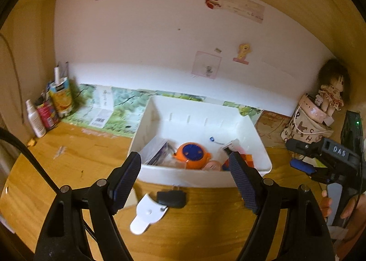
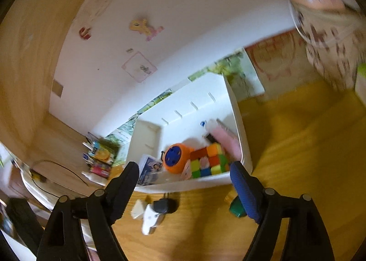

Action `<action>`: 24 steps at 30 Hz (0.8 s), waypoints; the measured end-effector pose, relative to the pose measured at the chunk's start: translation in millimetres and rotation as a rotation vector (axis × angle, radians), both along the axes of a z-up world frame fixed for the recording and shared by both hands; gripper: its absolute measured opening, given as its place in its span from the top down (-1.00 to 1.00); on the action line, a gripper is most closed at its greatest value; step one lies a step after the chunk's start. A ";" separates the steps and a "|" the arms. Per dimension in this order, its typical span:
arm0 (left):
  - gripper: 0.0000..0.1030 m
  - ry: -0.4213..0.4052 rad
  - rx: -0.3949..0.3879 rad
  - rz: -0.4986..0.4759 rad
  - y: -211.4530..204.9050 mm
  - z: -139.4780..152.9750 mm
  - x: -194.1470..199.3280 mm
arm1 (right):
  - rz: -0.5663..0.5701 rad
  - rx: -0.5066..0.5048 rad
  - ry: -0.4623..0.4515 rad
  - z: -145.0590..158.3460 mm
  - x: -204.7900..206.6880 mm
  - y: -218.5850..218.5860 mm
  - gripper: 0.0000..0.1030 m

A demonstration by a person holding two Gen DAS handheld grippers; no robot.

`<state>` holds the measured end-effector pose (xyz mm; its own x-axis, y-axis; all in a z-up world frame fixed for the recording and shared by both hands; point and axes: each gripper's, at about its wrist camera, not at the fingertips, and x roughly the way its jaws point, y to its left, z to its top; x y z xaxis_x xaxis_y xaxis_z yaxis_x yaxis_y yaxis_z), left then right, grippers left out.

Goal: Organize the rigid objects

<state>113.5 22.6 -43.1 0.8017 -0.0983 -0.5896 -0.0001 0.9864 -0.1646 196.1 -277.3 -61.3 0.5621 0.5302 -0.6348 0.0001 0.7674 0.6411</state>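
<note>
A white bin [image 1: 201, 178] stands on the wooden desk. It holds an orange round toy with a blue face [image 1: 192, 153], a colour cube [image 2: 209, 160], a pink item [image 2: 226, 144] and a booklet [image 1: 157, 153]. In front of the bin lie a white plastic piece [image 1: 146, 213] and a black plug [image 1: 171, 199]. My left gripper [image 1: 184, 160] hovers above them, open and empty. My right gripper [image 2: 184, 167] is open too, above the bin's near edge, with nothing between its pads. A small green object [image 2: 236, 208] lies by its right finger.
Cans and bottles [image 1: 52, 105] crowd the back left corner. A doll [image 1: 331, 96] sits on a patterned bag [image 1: 306, 128] at the back right. The right gripper [image 1: 296, 154] shows at the right edge of the left wrist view, held by a hand. A white wall closes the back.
</note>
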 end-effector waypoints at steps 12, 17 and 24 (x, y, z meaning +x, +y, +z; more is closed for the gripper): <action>-0.59 0.093 -0.010 0.081 24.4 -31.3 -28.1 | -0.037 0.004 0.205 -36.3 -14.4 -0.8 -0.63; -0.58 0.146 -0.011 0.087 29.7 -47.6 -28.2 | -0.073 -0.017 0.279 -53.8 -15.5 0.7 -0.63; -0.59 0.277 0.015 0.049 31.3 -77.9 -16.6 | -0.166 -0.024 0.380 -75.8 -15.0 -1.3 -0.63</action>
<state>96.9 53.9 -121.1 0.6132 -0.0530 -0.7882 -0.0908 0.9864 -0.1370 181.0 -278.6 -137.2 0.3616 0.4351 -0.8246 0.3582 0.7517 0.5537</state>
